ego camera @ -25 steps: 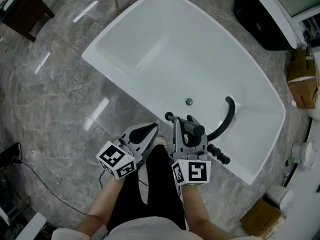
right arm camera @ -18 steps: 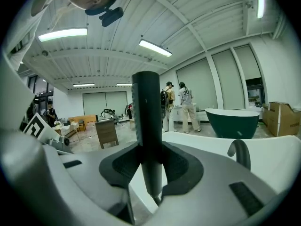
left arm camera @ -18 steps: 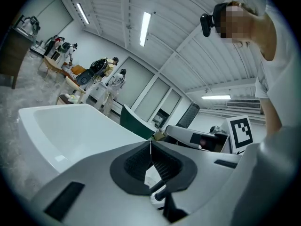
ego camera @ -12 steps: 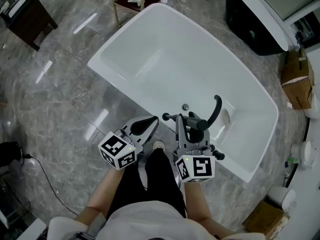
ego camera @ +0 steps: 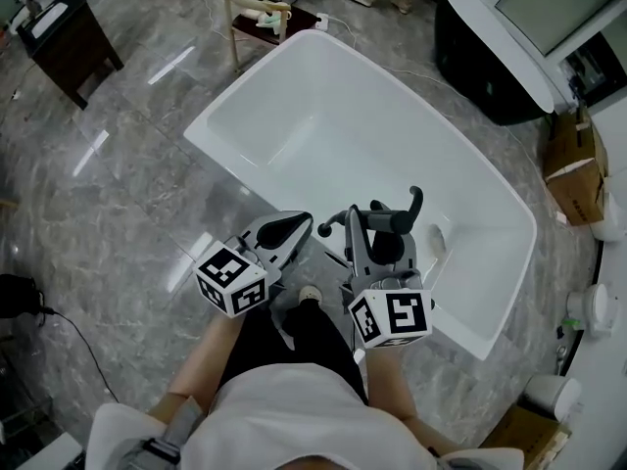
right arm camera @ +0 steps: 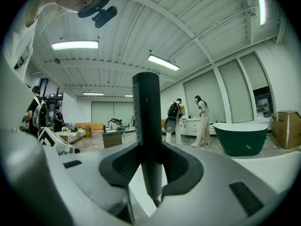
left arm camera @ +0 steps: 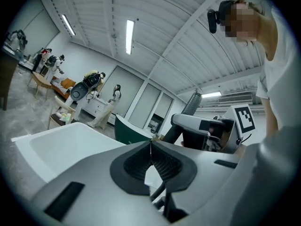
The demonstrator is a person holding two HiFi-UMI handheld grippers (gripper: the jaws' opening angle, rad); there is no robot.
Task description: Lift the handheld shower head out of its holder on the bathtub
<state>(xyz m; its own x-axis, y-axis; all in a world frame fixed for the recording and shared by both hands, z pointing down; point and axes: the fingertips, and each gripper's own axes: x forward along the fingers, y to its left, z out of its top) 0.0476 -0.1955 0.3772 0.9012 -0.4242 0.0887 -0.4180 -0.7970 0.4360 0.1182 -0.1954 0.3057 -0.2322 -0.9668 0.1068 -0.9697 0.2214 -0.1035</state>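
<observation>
The dark grey, stick-shaped handheld shower head (ego camera: 393, 220) hangs above the near rim of the white oval bathtub (ego camera: 323, 130), clamped in the right gripper (ego camera: 382, 241), with the left gripper (ego camera: 290, 229) just beside it. In the left gripper view, the jaws are pressed together and empty. In the right gripper view, the pads grasp the upright shower head.

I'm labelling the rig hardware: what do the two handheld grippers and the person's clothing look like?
Both the left gripper and right gripper are light grey shells with black textured pads lining the jaws. Each carries a white cube with black square markers at its rear. The person wears a white top.
</observation>
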